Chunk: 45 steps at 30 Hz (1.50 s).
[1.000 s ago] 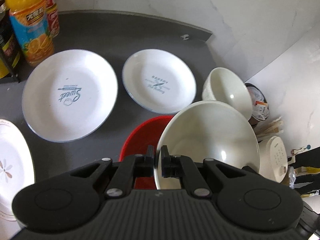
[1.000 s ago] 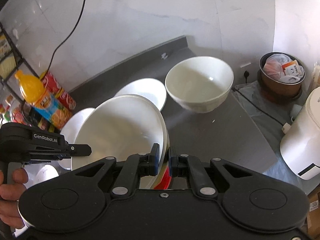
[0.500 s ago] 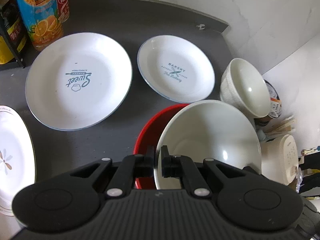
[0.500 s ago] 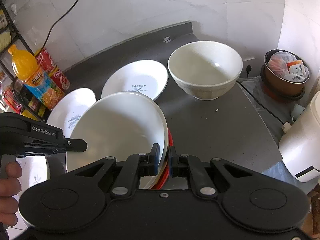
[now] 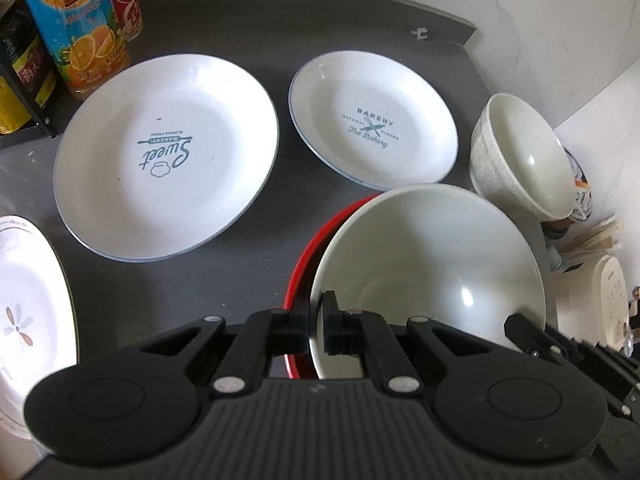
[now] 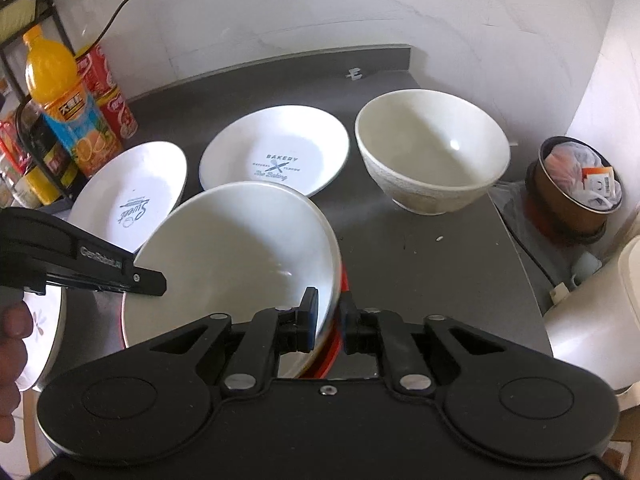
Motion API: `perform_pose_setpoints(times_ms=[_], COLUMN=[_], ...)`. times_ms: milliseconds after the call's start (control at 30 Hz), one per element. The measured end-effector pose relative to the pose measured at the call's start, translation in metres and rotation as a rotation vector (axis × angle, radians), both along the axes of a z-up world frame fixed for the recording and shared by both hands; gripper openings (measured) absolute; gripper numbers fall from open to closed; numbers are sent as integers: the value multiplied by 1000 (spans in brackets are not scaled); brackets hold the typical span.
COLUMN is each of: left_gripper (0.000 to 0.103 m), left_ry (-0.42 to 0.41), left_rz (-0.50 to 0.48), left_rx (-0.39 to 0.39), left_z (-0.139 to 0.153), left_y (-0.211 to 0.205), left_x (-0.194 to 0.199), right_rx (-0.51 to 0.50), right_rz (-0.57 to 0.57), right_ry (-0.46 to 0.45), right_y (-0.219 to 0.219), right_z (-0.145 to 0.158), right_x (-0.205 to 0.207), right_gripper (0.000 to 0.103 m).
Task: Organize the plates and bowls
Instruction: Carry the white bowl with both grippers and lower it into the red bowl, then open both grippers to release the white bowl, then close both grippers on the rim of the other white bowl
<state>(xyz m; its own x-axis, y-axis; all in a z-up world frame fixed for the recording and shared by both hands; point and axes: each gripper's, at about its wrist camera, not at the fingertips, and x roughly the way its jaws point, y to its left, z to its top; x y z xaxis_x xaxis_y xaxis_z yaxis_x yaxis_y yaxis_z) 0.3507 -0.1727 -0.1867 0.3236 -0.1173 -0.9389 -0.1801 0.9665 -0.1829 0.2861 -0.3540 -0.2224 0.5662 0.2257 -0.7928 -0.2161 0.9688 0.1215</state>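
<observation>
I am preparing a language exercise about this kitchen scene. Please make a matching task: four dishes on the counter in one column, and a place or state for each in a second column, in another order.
Things:
1. Sweet plate
2. Bakery plate
3. white bowl
4. cream bowl

Places or states:
A. stands alone near the counter's right edge
B. gripped at its rim by both grippers, above a red dish
C. lies flat beside the orange juice bottle
D. lies flat between the other printed plate and the free bowl

Pairs: 1-C, 2-D, 3-B, 4-A
</observation>
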Motion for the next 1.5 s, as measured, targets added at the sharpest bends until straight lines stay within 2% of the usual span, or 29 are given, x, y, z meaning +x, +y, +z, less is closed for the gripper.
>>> perform_pose_setpoints(times_ms=[100,267,367,433,567,600,667,733,900,1133,1500], left_gripper=[5,6,9,10,13,15,41,52,53,59,60], left_ry=[11,24,40,52,43,25,-22,-63,-87,-138,-140], left_rz=[-11,-18,-25,-10,-5,-5,4,9,16,-23,-40], left_rx=[14,10,7,-4,6,14,54,72,81,74,30], left_z=[-2,-1,3,5,16,21,33,40,49,57,42], left_y=[-2,-1,-2,-1,-2,-2,-1,2,1,-24,-66], left_x=[-1,0,2,3,2,2,2,4,13,33,78], right_rx=[-29,-11,24,56,96,113,134,141,170,197,259], right_rz=[15,9,4,-8,-47,-57,-76,-83,-128,-177,-229], right_ry=[2,0,-14,-18,-21,-22,-26,-26,-33,-55,-47], right_y=[4,2,-3,-9,-23,-27,-34,-38,-52,-78,-120], right_z=[0,4,11,15,20,21,22,21,20,19,4], right_x=[0,0,0,1,6,7,9,11,17,30,60], right_gripper=[20,22,28,40,47,49,50,50,53,55,54])
